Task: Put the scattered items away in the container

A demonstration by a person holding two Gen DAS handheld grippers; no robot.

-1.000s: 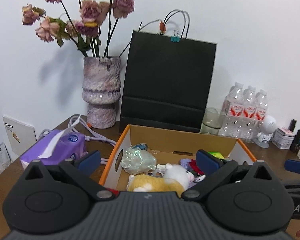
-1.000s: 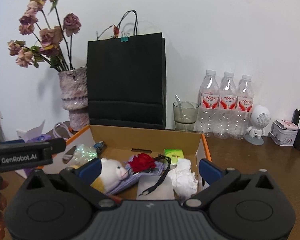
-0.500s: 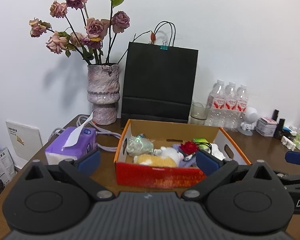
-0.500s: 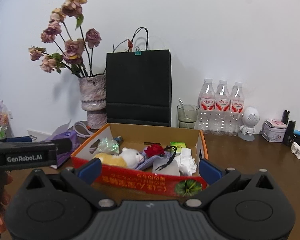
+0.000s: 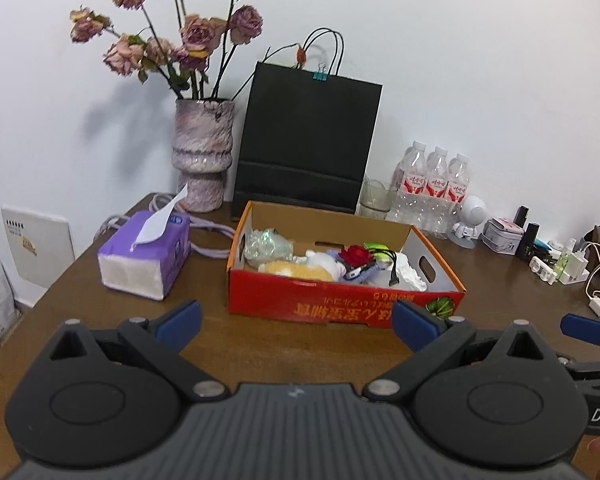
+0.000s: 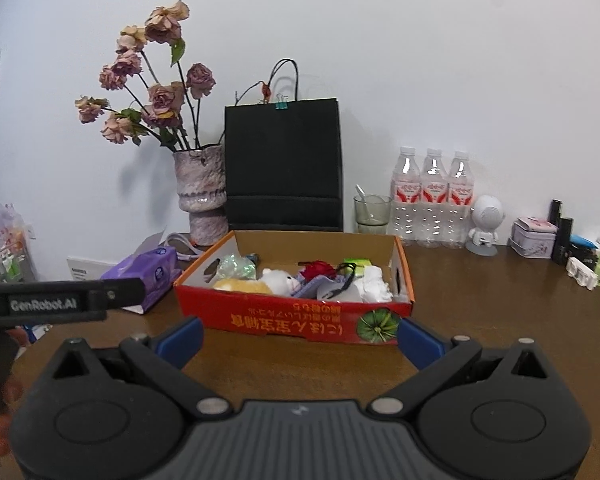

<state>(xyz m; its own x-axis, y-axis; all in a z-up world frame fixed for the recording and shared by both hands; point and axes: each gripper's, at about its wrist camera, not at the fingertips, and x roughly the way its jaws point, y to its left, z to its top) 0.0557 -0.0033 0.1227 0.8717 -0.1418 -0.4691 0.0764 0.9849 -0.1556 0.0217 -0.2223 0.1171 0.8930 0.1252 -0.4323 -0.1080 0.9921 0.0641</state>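
A red and orange cardboard box (image 5: pixel 340 306) (image 6: pixel 292 318) stands on the brown table. Inside lie a yellow and white plush toy (image 5: pixel 296 270) (image 6: pixel 274 280), a red rose (image 5: pixel 355 255) (image 6: pixel 318 270), a shiny crumpled wrapper (image 5: pixel 266 244) (image 6: pixel 236 266), a green packet (image 6: pixel 356 261), white crumpled tissue (image 5: pixel 406 276) (image 6: pixel 374 284) and a black cable (image 6: pixel 346 276). My left gripper (image 5: pixel 296 326) is open and empty, held in front of the box. My right gripper (image 6: pixel 300 338) is open and empty, also just before the box's front wall.
A purple tissue box (image 5: pixel 146 260) lies left of the box. Behind stand a vase of dried roses (image 5: pixel 202 160), a black paper bag (image 5: pixel 306 144), a glass (image 6: pixel 372 210), three water bottles (image 6: pixel 432 196) and a white figurine (image 6: pixel 486 220). Small bottles and chargers (image 5: pixel 556 260) crowd the right.
Both grippers have pulled back and away from the box. The box, close under the fingers before, now shows whole with its red front wall in view.
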